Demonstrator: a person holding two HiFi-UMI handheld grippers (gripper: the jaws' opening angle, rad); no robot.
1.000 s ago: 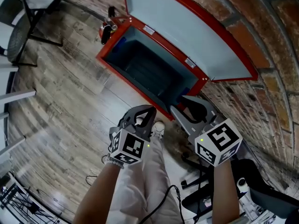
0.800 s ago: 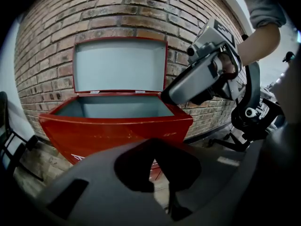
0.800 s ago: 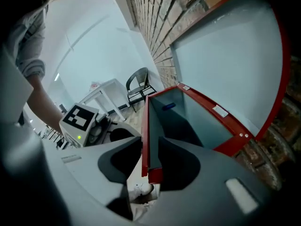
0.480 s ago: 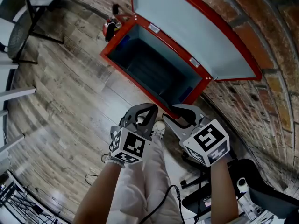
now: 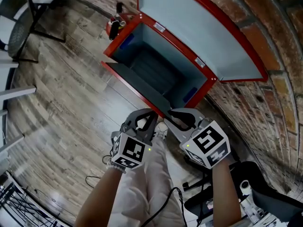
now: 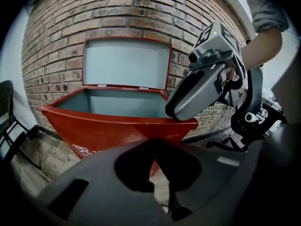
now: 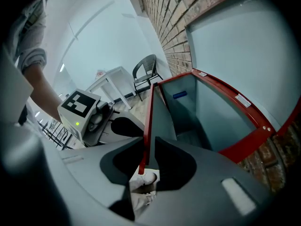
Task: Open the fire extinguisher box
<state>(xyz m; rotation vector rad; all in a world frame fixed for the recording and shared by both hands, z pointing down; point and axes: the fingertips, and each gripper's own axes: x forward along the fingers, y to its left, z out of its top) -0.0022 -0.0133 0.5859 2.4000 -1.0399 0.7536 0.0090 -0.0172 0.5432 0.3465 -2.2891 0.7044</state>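
R gripper (image 7: 143, 167) jaws closing on thin edge of tilted red-rimmed grey front panel (image 7: 162, 120) of red metal fire extinguisher box (image 5: 163, 66); L gripper (image 6: 153, 167) jaws together, empty

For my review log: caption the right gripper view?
Right gripper closing its jaws on the front panel of the red box, lid up.

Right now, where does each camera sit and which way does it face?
Head view: on the person's head, looking down at the open box; both forearms, left gripper and right gripper show.
Left gripper view: on that gripper, facing the front panel and brick wall; own jaws shut.
Right gripper view: on that gripper, facing into the box; own jaws closing on the front panel.
Shared: each gripper view shows the other gripper.
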